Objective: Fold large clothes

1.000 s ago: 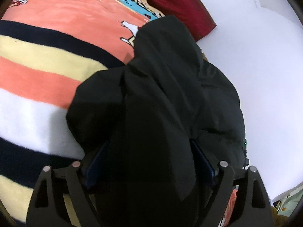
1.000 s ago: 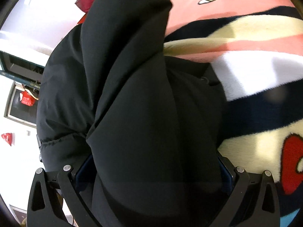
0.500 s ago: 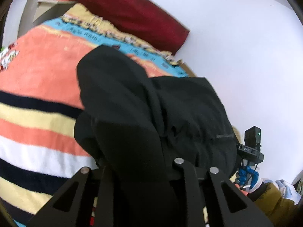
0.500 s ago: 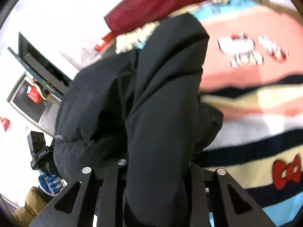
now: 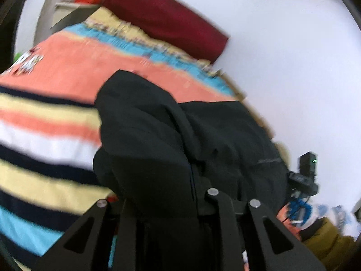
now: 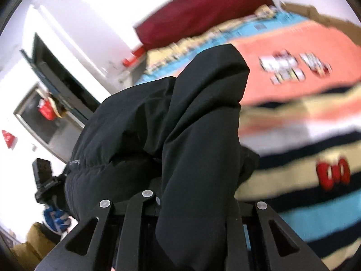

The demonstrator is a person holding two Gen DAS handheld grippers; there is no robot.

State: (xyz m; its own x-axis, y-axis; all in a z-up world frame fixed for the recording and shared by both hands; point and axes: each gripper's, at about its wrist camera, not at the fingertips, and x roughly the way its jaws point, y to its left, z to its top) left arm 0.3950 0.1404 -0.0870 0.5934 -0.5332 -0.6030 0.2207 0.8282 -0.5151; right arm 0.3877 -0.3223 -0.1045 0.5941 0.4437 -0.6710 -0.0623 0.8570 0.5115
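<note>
Left wrist view: my left gripper (image 5: 171, 205) has its jaws drawn close and clamped on a fold of the black jacket (image 5: 180, 135). The cloth rises straight out from between the fingers and bulges ahead of them, filling the middle of the view. More of the jacket spreads ahead and to the right of the claw, over the edge of the striped blanket (image 5: 45, 135). The blanket lies to the left of and beyond the claw, with a cartoon print on its orange band. A dark red pillow (image 5: 167, 20) sits far ahead at the head of the bed, against the white wall (image 5: 293, 56). To the right of the claw I see the other handheld gripper unit (image 5: 304, 176) with a green light, partly hidden by the jacket. The frame is motion-blurred.

Right wrist view: my right gripper (image 6: 191, 205) is likewise closed on the jacket (image 6: 191, 124). A thick fold stands up between the fingers and blocks most of what lies ahead. The rest of the garment bunches to the left of the claw. The blanket (image 6: 304, 135) lies to the right, and the pillow (image 6: 203, 15) far ahead. A dark doorway (image 6: 58, 79) stands off to the left. The jacket hides both sets of fingertips.
</note>
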